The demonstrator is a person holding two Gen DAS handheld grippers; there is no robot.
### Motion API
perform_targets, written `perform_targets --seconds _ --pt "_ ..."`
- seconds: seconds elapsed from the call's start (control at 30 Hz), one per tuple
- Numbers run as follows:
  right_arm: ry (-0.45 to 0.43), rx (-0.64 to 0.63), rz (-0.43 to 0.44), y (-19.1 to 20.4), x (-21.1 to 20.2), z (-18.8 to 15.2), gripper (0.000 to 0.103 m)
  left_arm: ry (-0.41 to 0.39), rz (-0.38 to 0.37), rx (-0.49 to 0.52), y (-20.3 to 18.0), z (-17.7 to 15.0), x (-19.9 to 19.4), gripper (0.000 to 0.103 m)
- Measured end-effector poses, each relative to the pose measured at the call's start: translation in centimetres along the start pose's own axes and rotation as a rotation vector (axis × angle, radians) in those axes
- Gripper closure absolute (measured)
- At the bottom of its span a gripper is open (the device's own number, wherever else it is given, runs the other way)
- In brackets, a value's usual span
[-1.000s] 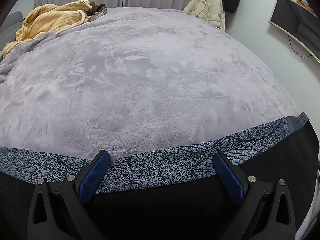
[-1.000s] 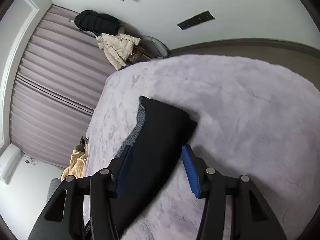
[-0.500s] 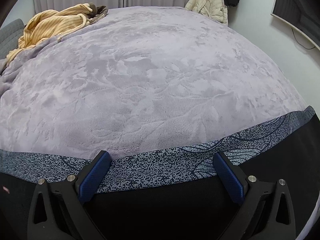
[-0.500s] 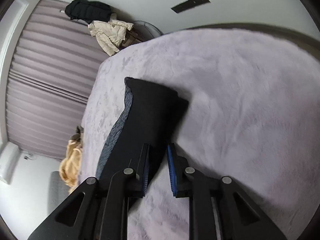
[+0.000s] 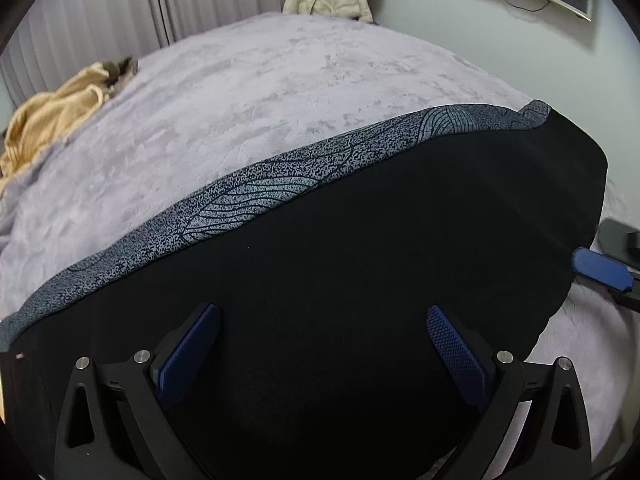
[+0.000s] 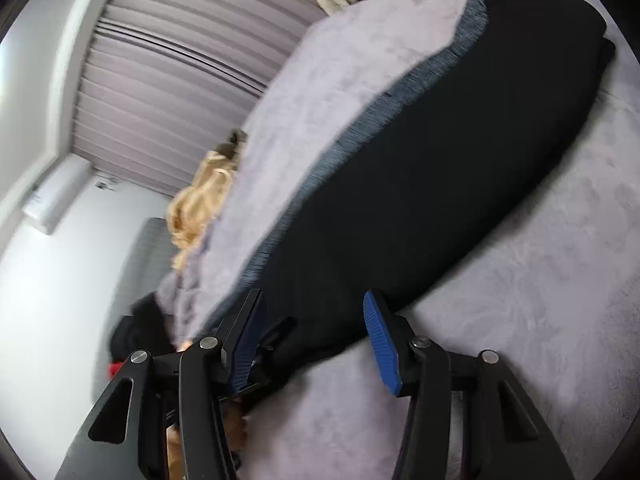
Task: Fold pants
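Fingers (image 5: 456,346) apart over pants (image 5: 360,264)

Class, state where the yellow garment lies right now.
In the left wrist view the yellow garment lies crumpled at the far left edge of the lilac blanket, near the curtains, well beyond the pants.

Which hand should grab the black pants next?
Probably the left gripper: its open jaws sit over the middle of the black pants. The right gripper, also open, is at one narrow end.

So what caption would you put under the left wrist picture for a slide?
Open left hand-held gripper poised over black folded pants with a speckled blue-grey patterned band, lying on a plush lilac bed blanket.
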State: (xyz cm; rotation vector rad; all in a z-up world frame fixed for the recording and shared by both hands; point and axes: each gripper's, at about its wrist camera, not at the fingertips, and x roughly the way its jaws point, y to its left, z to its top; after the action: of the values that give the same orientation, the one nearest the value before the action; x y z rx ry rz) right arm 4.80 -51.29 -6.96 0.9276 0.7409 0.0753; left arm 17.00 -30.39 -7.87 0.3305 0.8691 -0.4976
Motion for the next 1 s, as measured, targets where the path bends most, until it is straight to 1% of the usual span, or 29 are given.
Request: perform_targets --seconds 0.03,0.07,0.13,0.17,0.2,0.23,0.3,0.37,0.4,0.47,0.53,0.87,0.93,1.0 --pt "-0.001 0.012 -0.034 -0.9 0.4 -0.5 0.075 -0.019 0.013 0.004 -0.2 -0.3 -0.2 0.000" --pt "-0.017 0.025 -0.030 -1.6 0.3 -0.8 0.087 -0.017 0.014 -0.003 -0.2 -0.3 -0.3 0.000" --pt "-0.045 0.058 0.031 -2.8 -0.6 -1.4 0.089 -0.005 0.001 -0.025 0.2 -0.1 -0.3 0.000" --pt "-0.052 0.057 0.037 -2.9 -1.1 -1.6 0.088 -0.002 -0.003 -0.032 0.3 0.0 -0.3 0.000" --pt "-0.055 0.049 0.028 -2.7 -1.4 -1.8 0.084 -0.003 -0.003 -0.032 0.4 0.0 -0.3 0.000" --pt "-0.058 0.031 0.006 -2.4 -1.7 -1.9 0.084 -0.004 -0.001 -0.032 0.4 0.0 -0.4 0.000" --pt "-0.064 0.009 0.004 -2.0 -2.3 -2.3 0.080 -0.008 0.003 -0.037 0.4 -0.1 -0.5 0.000" --pt "-0.074 0.005 0.015 -1.8 -2.7 -2.4 0.071 -0.011 0.006 -0.041 0.4 -0.2 -0.4 0.000" --pt "-0.081 0.005 0.022 -1.7 -3.0 -2.5 0.068 -0.011 0.007 -0.041 0.4 -0.2 -0.4 0.000" --pt "-0.093 0.010 0.028 -1.4 -3.1 -2.4 0.059 -0.010 0.006 -0.040 0.3 -0.2 -0.3 0.000" --pt "-0.097 0.004 0.028 -1.2 -3.2 -2.5 0.056 -0.009 0.005 -0.040 0.3 -0.2 -0.3 0.000" --pt "-0.096 -0.005 0.025 -1.3 -3.2 -2.7 0.055 -0.011 0.008 -0.039 0.4 -0.3 -0.4 0.000" --pt "-0.111 -0.001 0.025 -1.5 -3.8 -2.3 0.055 -0.011 0.008 -0.039 0.4 -0.3 -0.4 0.000" --pt "-0.158 0.012 0.001 -2.1 -5.0 -1.3 0.055 -0.011 0.007 -0.039 0.4 -0.3 -0.4 0.000"
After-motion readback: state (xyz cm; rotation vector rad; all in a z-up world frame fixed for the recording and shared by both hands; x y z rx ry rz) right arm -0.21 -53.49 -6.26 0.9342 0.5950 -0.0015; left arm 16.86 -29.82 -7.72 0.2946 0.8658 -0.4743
